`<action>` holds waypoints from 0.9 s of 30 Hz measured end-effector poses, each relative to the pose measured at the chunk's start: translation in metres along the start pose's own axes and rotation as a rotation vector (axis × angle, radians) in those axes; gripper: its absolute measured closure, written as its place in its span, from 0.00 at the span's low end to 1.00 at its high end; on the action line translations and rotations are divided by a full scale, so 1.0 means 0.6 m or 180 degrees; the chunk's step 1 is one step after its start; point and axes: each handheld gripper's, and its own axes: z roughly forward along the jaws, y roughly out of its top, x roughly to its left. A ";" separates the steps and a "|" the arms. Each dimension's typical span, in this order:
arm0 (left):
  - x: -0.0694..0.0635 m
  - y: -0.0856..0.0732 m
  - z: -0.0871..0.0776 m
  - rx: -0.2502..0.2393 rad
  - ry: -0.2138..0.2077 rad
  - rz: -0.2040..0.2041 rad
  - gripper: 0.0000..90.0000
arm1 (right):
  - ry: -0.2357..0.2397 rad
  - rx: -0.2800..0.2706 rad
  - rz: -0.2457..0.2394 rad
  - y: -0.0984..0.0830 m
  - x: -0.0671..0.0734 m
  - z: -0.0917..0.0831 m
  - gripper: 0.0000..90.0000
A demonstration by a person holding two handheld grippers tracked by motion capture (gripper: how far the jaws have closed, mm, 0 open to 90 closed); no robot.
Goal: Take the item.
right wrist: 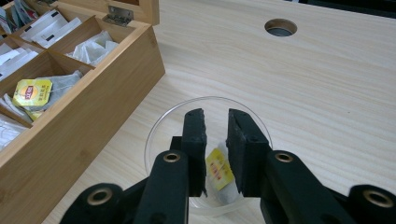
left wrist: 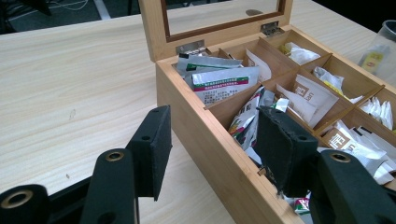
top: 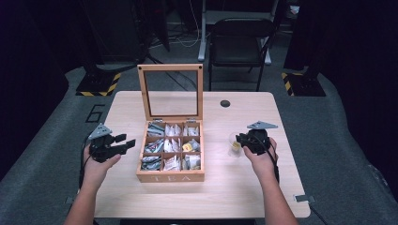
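A wooden tea box (top: 171, 177) stands open at the table's middle, its glass lid (top: 170, 68) upright, its compartments full of tea bags. My left gripper (top: 126, 139) hovers just left of it, open and empty. In the left gripper view its jaws (left wrist: 213, 114) straddle the box's side wall (left wrist: 210, 149), one outside and one over the sachets. A clear glass cup (top: 233, 144) sits to the right of the box. My right gripper (right wrist: 215, 114) is over the cup's rim (right wrist: 159, 126), jaws a little apart. A yellow-tagged tea bag (right wrist: 219, 170) lies in the cup below them, not pinched.
A round cable hole (top: 225, 103) is in the table behind the cup. A black chair (top: 239, 42) stands beyond the far edge. Bare wood lies left of the box and in front of it.
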 end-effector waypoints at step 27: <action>0.003 0.001 -0.006 -0.0048 0.0026 -0.0039 0.49 | 0.0316 -0.0107 -0.0272 0.051 0.061 -0.005 0.61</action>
